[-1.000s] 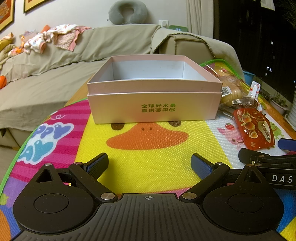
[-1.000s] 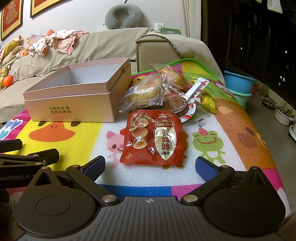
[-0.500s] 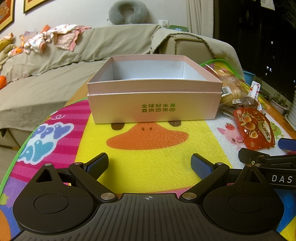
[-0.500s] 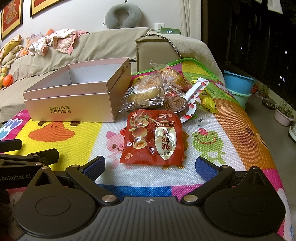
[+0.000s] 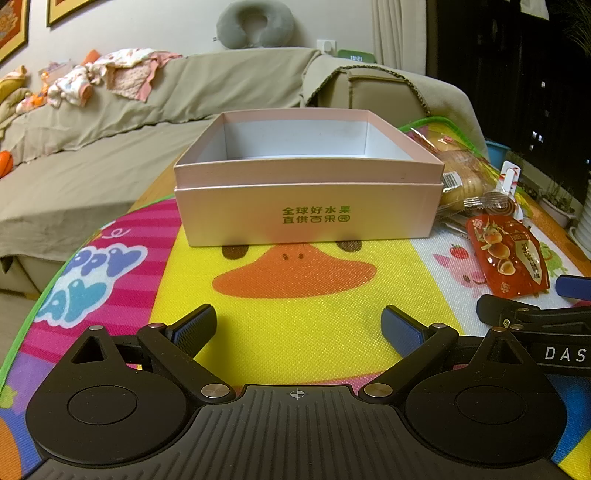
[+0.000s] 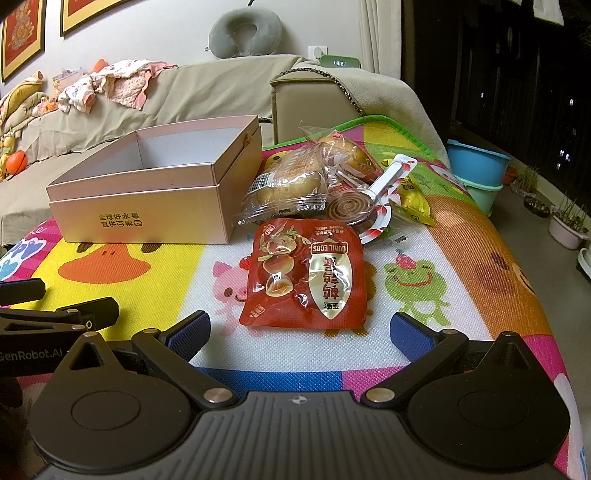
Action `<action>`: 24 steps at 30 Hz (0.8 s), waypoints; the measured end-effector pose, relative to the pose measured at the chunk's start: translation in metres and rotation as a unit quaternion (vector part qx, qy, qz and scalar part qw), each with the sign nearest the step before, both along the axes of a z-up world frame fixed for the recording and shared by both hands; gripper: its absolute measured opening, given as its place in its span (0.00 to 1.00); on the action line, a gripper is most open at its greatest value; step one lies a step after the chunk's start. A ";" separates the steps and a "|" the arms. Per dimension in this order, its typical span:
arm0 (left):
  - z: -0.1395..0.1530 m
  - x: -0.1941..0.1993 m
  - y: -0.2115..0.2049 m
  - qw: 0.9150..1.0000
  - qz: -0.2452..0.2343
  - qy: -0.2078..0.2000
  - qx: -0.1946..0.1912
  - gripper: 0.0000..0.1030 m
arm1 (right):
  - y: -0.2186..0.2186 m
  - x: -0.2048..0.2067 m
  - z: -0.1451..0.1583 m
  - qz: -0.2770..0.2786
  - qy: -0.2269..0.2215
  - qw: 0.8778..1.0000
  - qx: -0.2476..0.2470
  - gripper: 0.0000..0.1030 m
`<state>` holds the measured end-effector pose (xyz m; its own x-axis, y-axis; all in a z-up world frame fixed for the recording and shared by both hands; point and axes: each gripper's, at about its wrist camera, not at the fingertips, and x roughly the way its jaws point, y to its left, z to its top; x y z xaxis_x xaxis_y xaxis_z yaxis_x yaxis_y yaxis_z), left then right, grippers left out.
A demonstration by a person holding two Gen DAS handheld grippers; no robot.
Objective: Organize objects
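Note:
An empty pink box [image 5: 308, 210] [image 6: 147, 206] with green lettering stands on the colourful play mat [image 5: 295, 302]. Right of it lies a pile of snacks: a red quail-egg pouch [image 6: 306, 273] [image 5: 508, 258], a wrapped bread [image 6: 288, 184], a second wrapped bun [image 6: 343, 155], a brown spiral lollipop [image 6: 349, 208] and a yellow packet [image 6: 413, 195]. My left gripper [image 5: 299, 326] is open, low over the mat in front of the box. My right gripper [image 6: 301, 330] is open just short of the red pouch, with nothing between its fingers.
A beige covered sofa [image 5: 110, 147] with clothes and a grey neck pillow [image 6: 243, 31] sits behind the mat. Blue and green tubs [image 6: 476, 170] and small plant pots [image 6: 569, 225] stand on the floor at the right. The mat's right edge drops to the floor.

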<state>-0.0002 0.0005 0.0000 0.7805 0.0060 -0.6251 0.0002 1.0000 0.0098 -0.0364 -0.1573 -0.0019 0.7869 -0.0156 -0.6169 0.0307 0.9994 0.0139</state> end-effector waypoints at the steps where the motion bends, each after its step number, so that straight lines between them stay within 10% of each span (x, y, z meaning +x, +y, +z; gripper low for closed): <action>1: 0.000 0.000 0.000 1.000 0.000 0.000 0.000 0.97 | 0.000 0.000 0.000 0.000 0.002 1.000 -0.001 1.00; 24: 0.001 0.001 0.001 1.000 -0.004 0.002 -0.002 0.96 | 0.004 0.011 0.010 0.007 0.069 0.998 -0.003 1.00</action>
